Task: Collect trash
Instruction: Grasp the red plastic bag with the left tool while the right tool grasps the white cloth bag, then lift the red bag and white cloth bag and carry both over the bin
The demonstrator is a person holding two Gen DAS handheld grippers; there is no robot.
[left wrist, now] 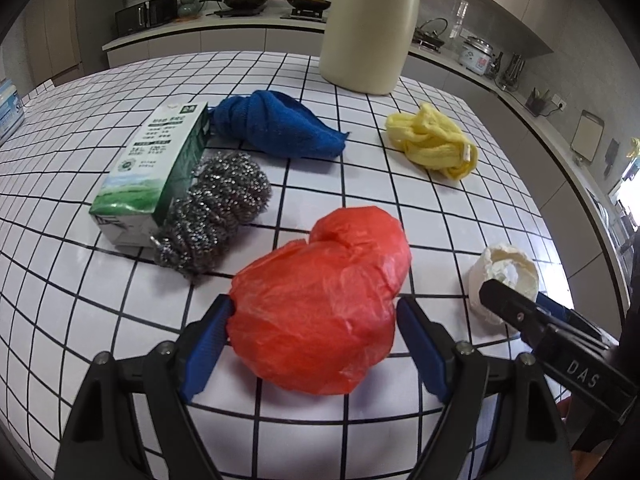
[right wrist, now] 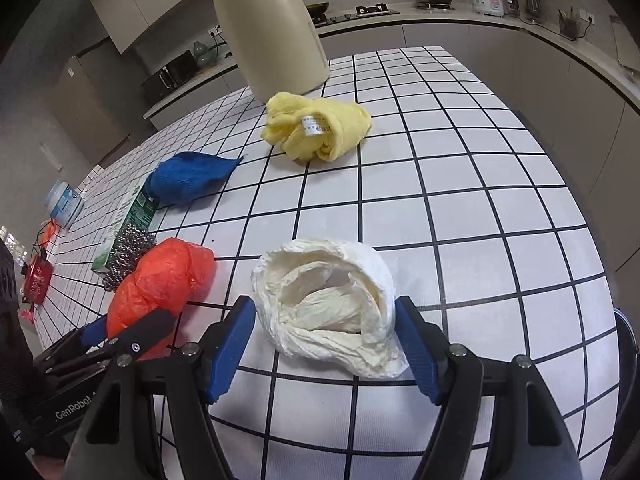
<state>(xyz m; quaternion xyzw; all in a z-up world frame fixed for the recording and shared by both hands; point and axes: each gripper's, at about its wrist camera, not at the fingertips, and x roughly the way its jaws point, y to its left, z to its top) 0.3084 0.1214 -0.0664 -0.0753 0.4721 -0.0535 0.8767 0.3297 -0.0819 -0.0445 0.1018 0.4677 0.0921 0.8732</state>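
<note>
Your left gripper (left wrist: 314, 344) stands wide apart around the crumpled red plastic bag (left wrist: 324, 312); the left blue pad touches the bag's side, while whether the right pad touches it cannot be told. The bag is a glossy, wrinkled, puffed lump with a knotted bulge at its far end, lying on the white tiled table with black grid lines (left wrist: 340, 184) just in front of your fingers.

Your right gripper (right wrist: 324, 340) is likewise spread wide, straddling the wadded white plastic bag (right wrist: 328, 308). It is a creamy, translucent bundle with folds curling round a hollow centre, resting on the table; both blue pads sit right at its sides, but a firm squeeze does not show.

The two bags lie near each other at the table's near edge. Beyond the red bag sit a steel wool scourer (left wrist: 212, 208) touching a green and white carton (left wrist: 152, 168), then a blue cloth (left wrist: 276, 124). A yellow cloth (right wrist: 316, 126) lies further back, before a tall cream jug (right wrist: 268, 28).
</note>
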